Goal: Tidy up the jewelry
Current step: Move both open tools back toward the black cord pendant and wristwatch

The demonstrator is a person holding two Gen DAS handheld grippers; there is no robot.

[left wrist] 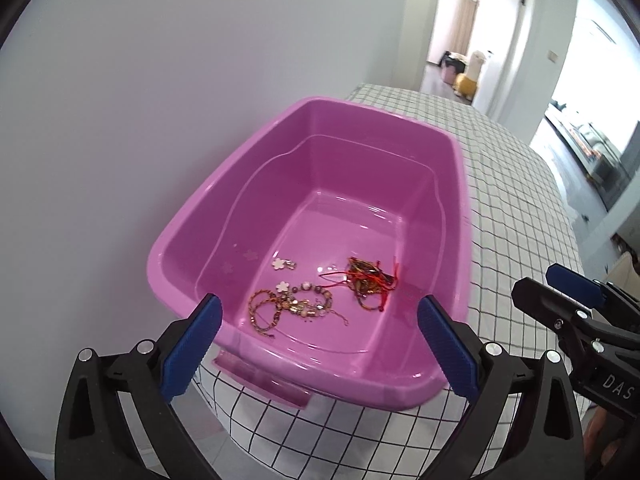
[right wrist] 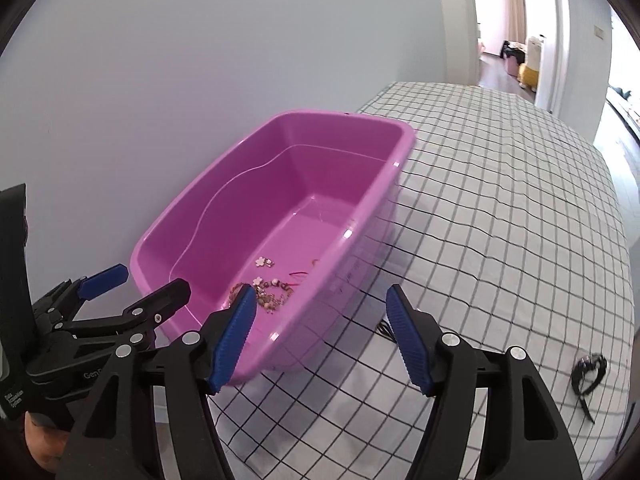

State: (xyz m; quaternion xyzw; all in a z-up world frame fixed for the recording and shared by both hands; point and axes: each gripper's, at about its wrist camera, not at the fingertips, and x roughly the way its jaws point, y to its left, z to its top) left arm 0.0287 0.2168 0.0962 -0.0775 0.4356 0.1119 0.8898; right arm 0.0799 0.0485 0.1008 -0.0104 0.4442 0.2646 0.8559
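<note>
A pink plastic tub (left wrist: 456, 184) stands on the checked tablecloth against the wall. On its floor lie a beaded bracelet tangle with white flower charms (left wrist: 294, 304), a loose flower charm (left wrist: 282, 264) and a red and gold cord bundle (left wrist: 368, 280). My left gripper (left wrist: 320, 344) is open and empty, just above the tub's near rim. My right gripper (right wrist: 320, 336) is open and empty, over the tub's near right corner (right wrist: 276, 360). The bracelets (right wrist: 268, 292) show between its fingers. A black piece of jewelry (right wrist: 588, 372) lies on the cloth to the right.
The table with its checked cloth (right wrist: 500, 200) stretches away to the right of the tub. A white wall (left wrist: 140, 100) is close behind the tub. A thin dark item (right wrist: 385, 329) lies on the cloth by the right finger. A doorway (left wrist: 476, 28) opens beyond.
</note>
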